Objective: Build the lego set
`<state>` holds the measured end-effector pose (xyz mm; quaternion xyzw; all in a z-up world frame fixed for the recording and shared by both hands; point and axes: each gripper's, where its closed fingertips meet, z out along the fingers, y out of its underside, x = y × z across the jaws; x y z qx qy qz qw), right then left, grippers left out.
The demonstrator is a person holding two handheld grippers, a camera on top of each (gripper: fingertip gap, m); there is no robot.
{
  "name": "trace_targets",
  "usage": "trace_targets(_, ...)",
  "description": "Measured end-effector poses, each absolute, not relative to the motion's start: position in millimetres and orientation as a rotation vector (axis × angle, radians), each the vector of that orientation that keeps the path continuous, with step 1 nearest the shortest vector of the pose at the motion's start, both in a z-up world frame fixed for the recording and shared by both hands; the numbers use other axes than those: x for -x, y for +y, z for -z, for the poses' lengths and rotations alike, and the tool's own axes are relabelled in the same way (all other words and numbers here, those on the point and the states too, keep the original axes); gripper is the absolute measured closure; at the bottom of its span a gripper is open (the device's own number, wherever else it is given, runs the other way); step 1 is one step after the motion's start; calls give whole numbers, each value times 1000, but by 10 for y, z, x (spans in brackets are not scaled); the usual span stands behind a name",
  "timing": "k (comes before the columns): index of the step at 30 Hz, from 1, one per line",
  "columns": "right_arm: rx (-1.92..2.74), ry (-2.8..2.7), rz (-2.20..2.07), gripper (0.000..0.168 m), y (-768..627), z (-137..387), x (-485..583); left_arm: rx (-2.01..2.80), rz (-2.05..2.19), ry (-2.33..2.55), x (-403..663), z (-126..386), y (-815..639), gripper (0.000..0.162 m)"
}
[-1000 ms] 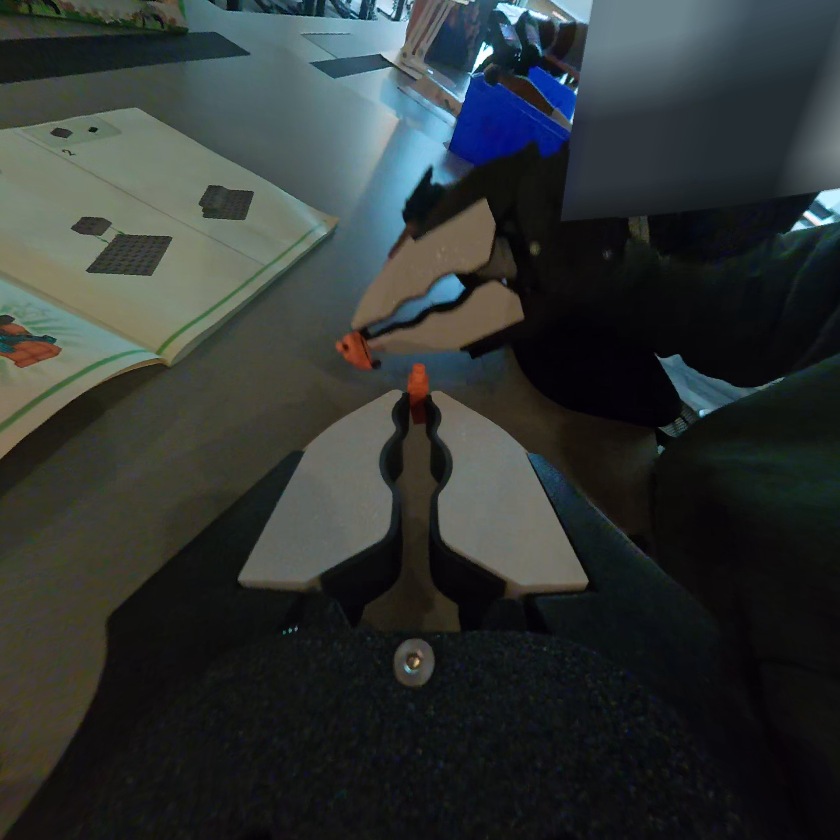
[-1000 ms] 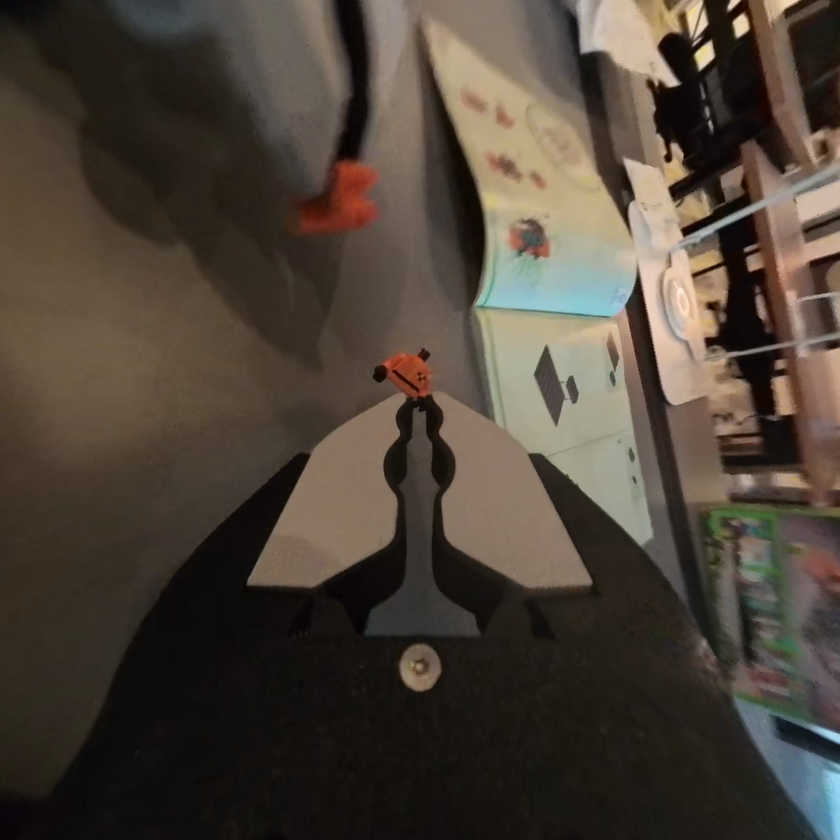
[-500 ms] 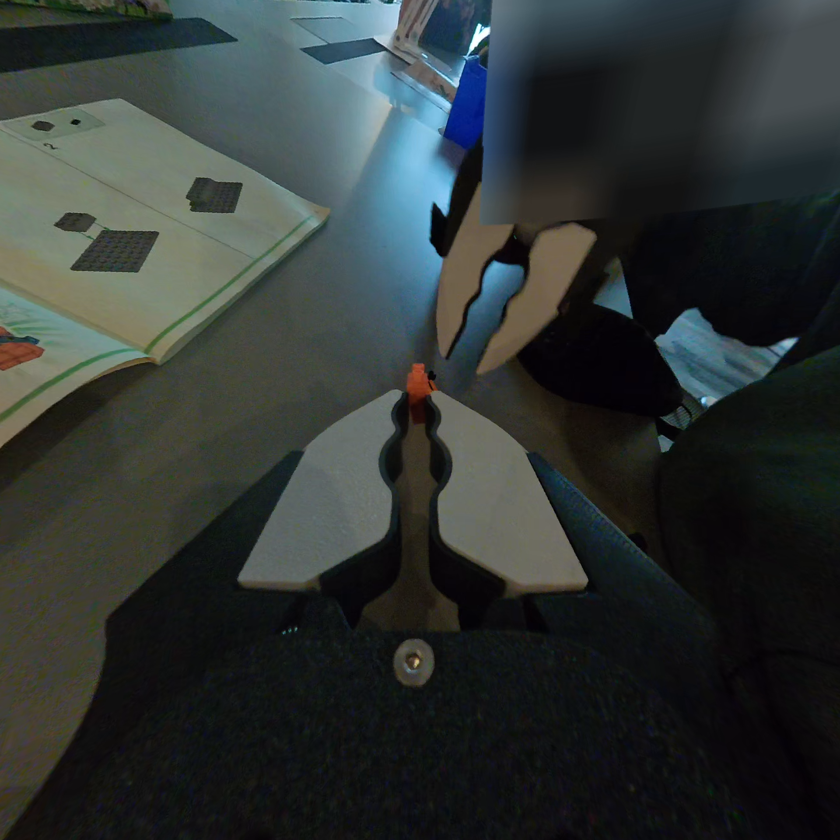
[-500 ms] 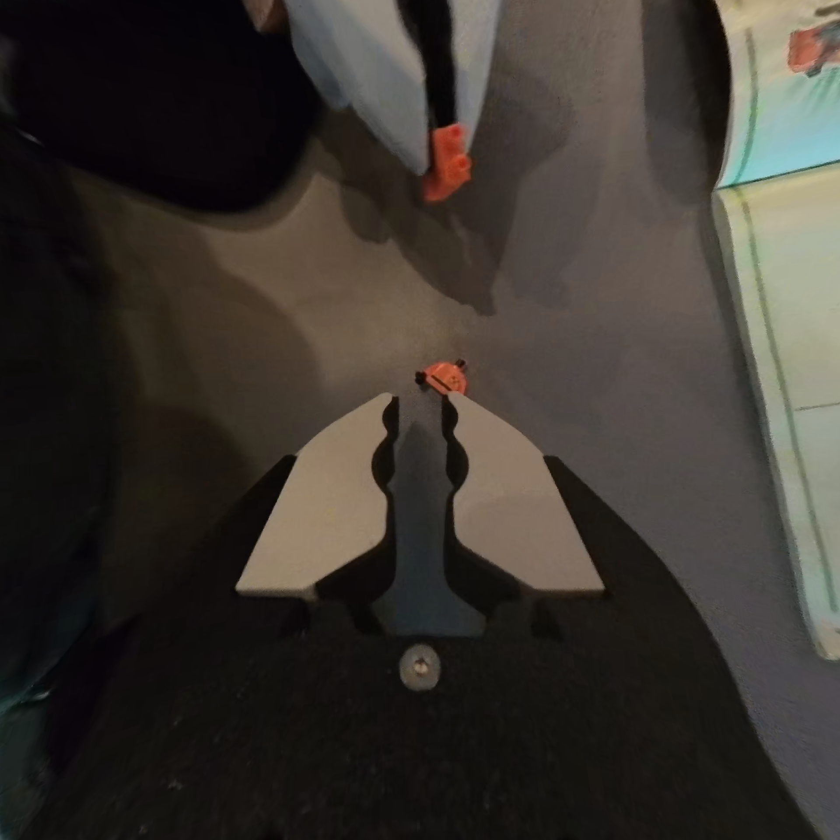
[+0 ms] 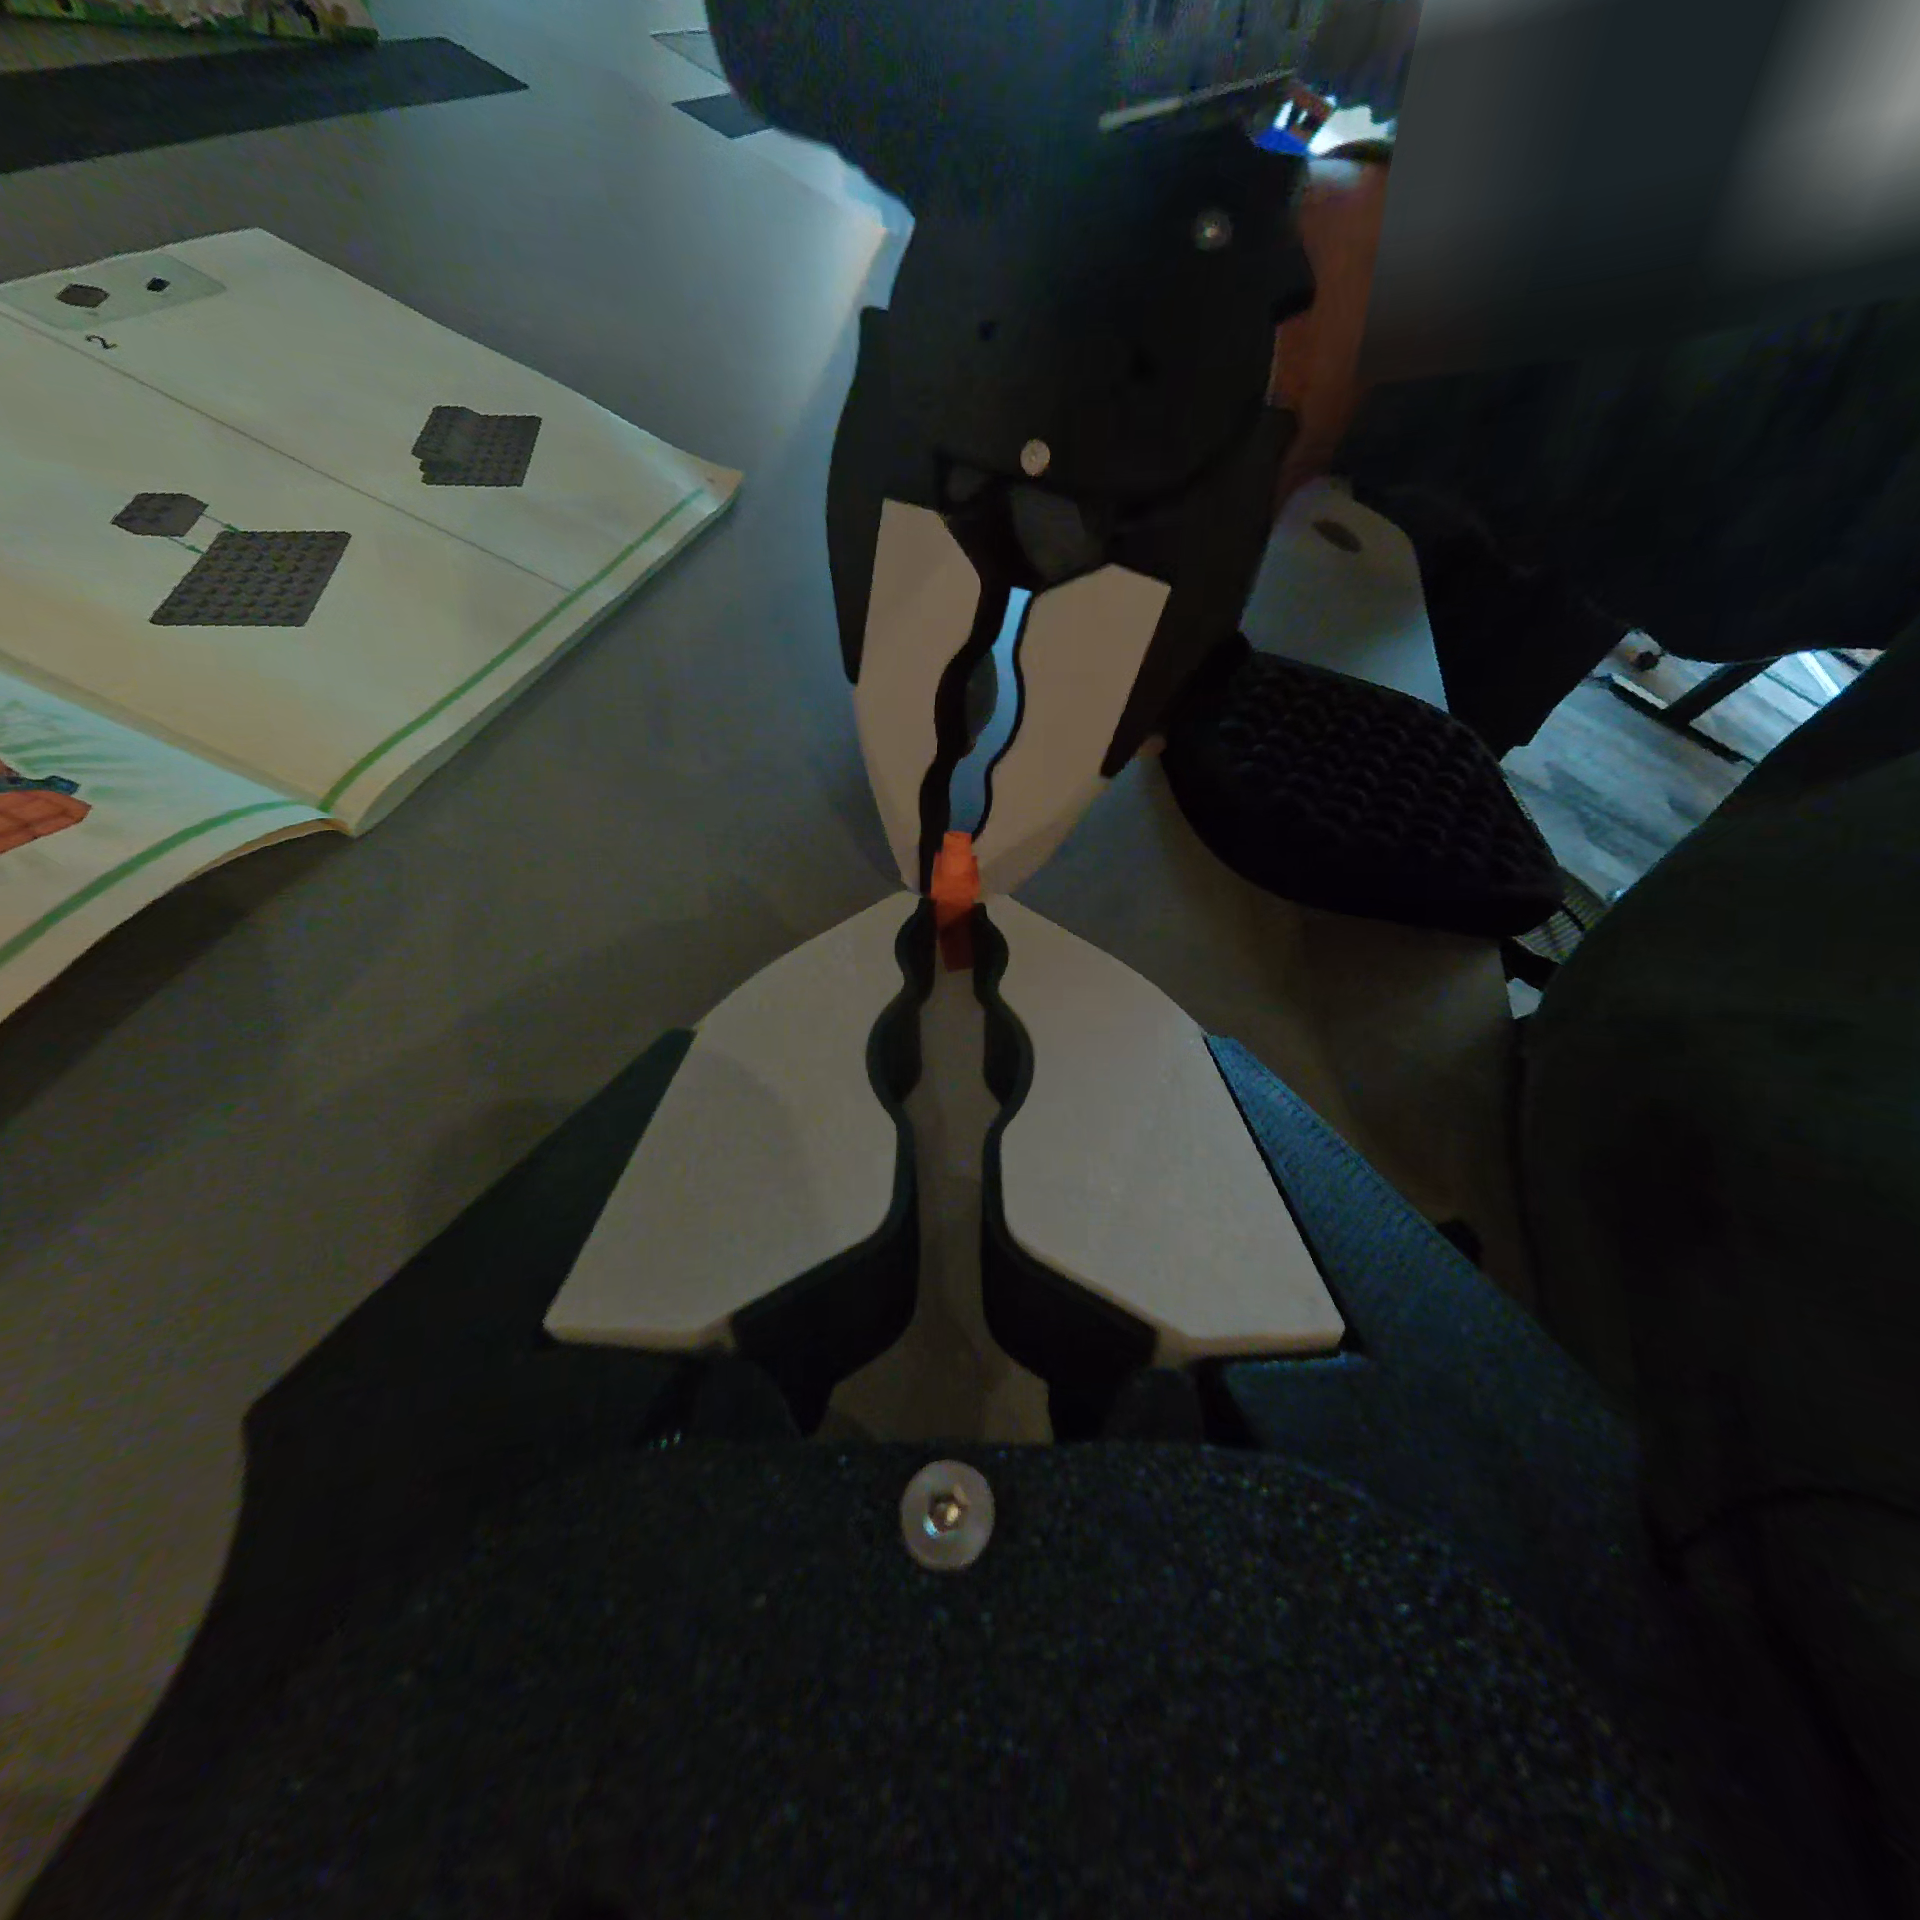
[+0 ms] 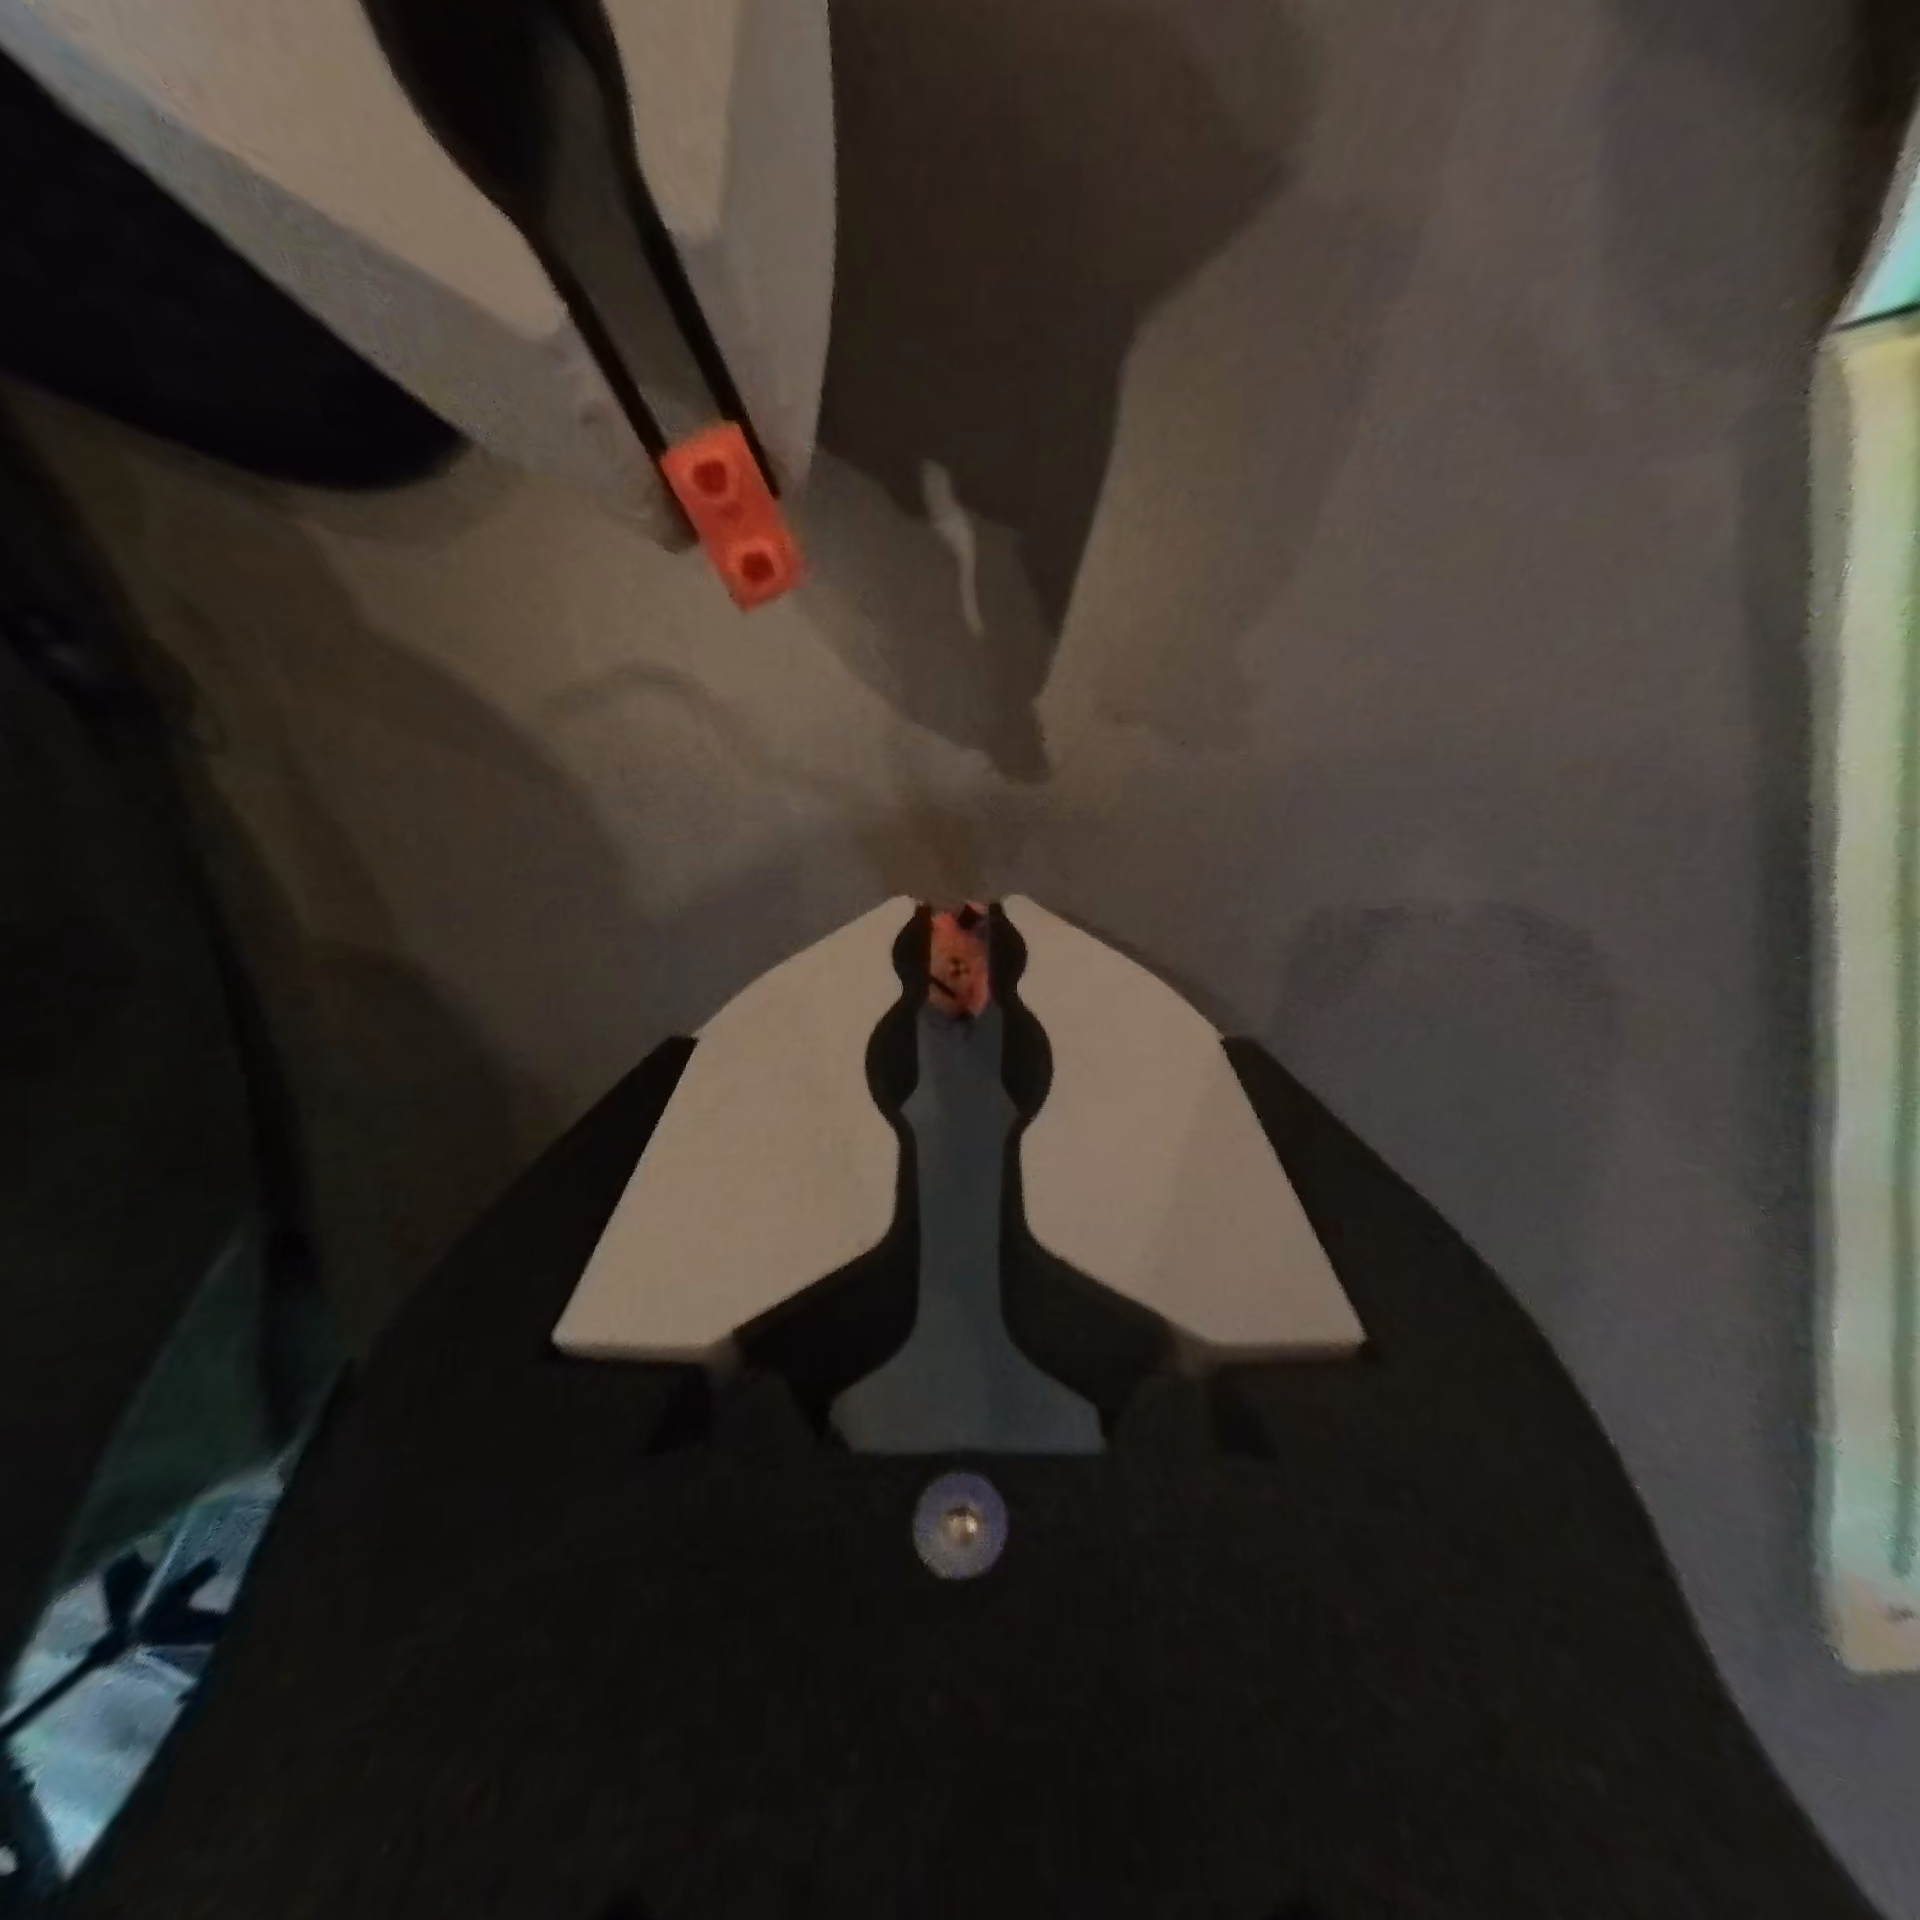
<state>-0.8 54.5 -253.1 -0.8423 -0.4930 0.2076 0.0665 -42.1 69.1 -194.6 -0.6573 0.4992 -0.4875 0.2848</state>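
grey table (image 5: 312,1039) | dark tape strips (image 5: 208,94) far edge | floor (image 5: 1662,717) at rt

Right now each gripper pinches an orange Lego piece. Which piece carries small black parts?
The piece in the right gripper: this orange piece with black bits. The left gripper holds a plain orange brick.

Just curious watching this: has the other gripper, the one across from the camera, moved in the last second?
Yes. In the left wrist view the right gripper has swung down toward the left gripper, away from the booklet, tip to tip.
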Motion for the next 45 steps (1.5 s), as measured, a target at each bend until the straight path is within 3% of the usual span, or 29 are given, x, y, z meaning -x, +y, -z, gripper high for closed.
trace_targets(4,2569,-1473,-499,168,568,2547,-27,1757,1302,1343,419,1951,680,155)
trace_targets(16,2412,-1082,-585,168,788,2231,-311,1749,1283,1367,415,1960,647,156)
trace_targets(23,2329,-1440,-397,152,667,2369,-496,1751,1282,1368,412,1964,646,155)
trace_targets(31,2528,-800,-266,138,571,2488,-437,1750,1283,1353,425,1947,657,155)
trace_targets(45,2430,-293,-223,143,566,2459,-340,1752,1298,1348,433,1935,648,155)
